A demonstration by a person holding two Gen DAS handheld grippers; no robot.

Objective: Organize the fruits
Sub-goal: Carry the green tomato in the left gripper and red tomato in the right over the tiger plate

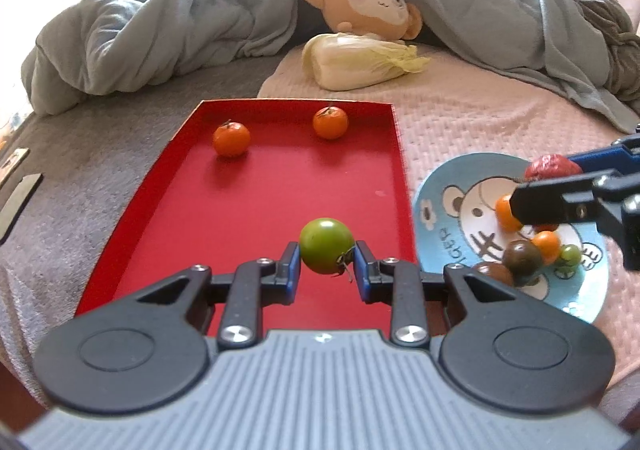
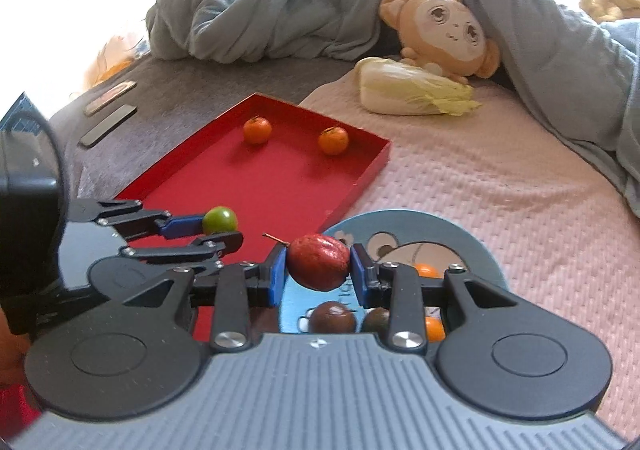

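Observation:
My left gripper is shut on a green tomato and holds it over the near part of the red tray; it also shows in the right wrist view. Two orange tangerines sit at the tray's far end. My right gripper is shut on a red wrinkled fruit above the blue cartoon plate. The plate holds several small orange, dark and green fruits.
A napa cabbage and a monkey plush lie beyond the tray under a grey-blue duvet. Two flat dark objects lie on the grey blanket at left. The plate rests on a pink blanket.

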